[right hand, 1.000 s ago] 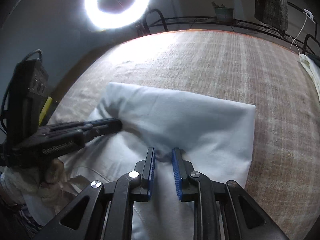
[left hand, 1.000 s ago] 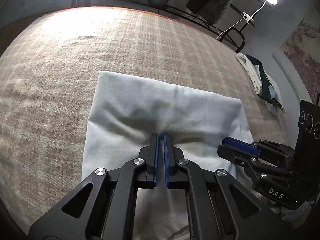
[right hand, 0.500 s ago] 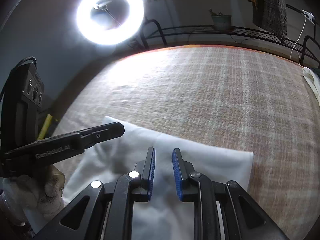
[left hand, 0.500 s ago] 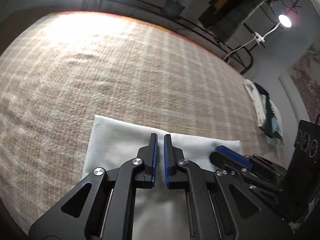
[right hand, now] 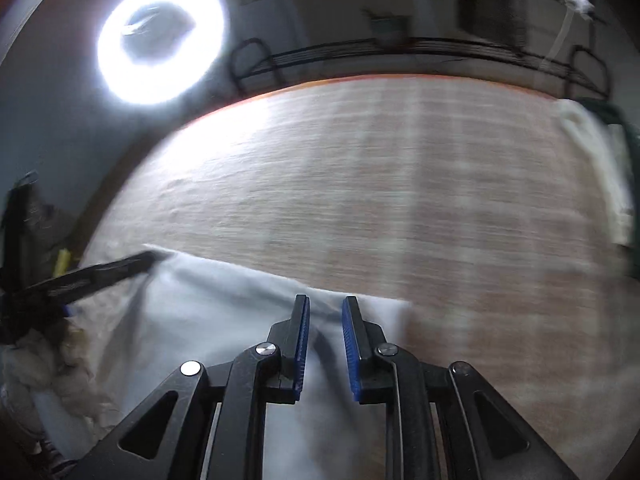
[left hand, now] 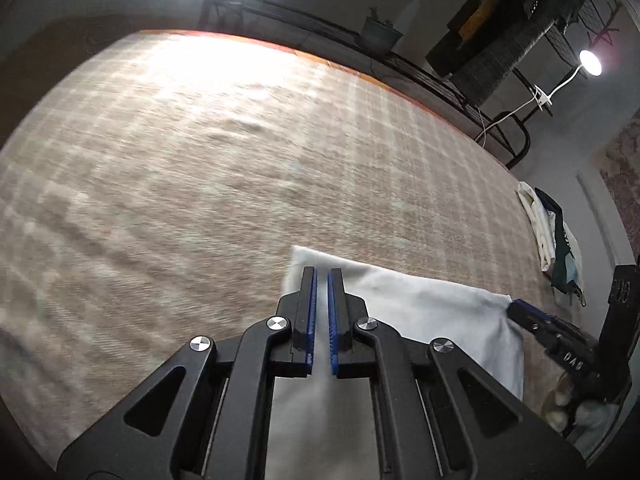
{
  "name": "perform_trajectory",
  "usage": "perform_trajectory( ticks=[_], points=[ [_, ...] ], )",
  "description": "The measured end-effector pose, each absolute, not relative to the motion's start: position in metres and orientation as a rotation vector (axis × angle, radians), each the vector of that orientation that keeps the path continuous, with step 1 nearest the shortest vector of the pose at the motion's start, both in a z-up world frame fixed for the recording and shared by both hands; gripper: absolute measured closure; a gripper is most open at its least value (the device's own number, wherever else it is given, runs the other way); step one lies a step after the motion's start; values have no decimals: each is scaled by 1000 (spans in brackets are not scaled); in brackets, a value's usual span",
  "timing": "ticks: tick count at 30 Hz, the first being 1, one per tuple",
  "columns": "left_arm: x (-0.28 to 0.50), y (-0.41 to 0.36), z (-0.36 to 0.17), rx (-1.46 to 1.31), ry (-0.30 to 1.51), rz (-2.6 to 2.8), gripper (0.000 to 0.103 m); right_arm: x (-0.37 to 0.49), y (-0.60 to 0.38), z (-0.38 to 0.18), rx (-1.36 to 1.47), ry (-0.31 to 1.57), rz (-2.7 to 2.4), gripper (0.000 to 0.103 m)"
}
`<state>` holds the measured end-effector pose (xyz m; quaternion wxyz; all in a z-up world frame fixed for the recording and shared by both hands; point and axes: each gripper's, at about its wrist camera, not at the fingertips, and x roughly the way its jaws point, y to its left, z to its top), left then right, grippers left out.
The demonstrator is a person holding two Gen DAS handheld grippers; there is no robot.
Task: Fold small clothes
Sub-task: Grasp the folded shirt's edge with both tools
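Observation:
A white garment (left hand: 432, 316) lies folded on the plaid-covered surface; it also shows in the right wrist view (right hand: 224, 312). My left gripper (left hand: 322, 276) hovers over the garment's left far corner, jaws a narrow gap apart, nothing between them. My right gripper (right hand: 325, 304) is over the garment's right far edge, jaws a little apart and empty. Each gripper shows in the other's view: the right one (left hand: 532, 316) at the cloth's right edge, the left one (right hand: 120, 268) at its left corner.
The beige plaid cover (left hand: 240, 160) stretches far ahead. A pile of clothes (left hand: 552, 236) lies at the right edge, also in the right wrist view (right hand: 596, 164). A ring light (right hand: 160, 40) and a metal rack (left hand: 360, 52) stand beyond the far edge.
Both grippers have drawn back and apart, from the middle of the garment toward its left and right ends. Less of the cloth shows now. Both views are motion-blurred.

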<state>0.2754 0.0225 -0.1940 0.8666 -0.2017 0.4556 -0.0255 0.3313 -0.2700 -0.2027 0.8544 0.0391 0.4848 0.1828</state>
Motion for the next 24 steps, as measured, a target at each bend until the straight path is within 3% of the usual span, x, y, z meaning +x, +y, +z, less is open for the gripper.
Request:
perform_trajectory(
  ticks=[3, 7, 10, 13, 24],
  points=[
    [258, 41, -189, -454, 950, -47, 100, 319, -297, -191, 137, 1014, 354, 79],
    [230, 62, -186, -520, 968, -60, 72, 296, -338, -179, 381, 1011, 401, 75],
    [214, 71, -185, -553, 983, -75, 72, 278, -351, -175, 487, 1006, 438, 69],
    [196, 80, -192, -652, 1019, -100, 67, 262, -357, -181, 548, 1034, 467, 69],
    [186, 66, -218, -744, 1108, -141, 67, 233, -351, -209, 561, 1115, 464, 69]
  ],
)
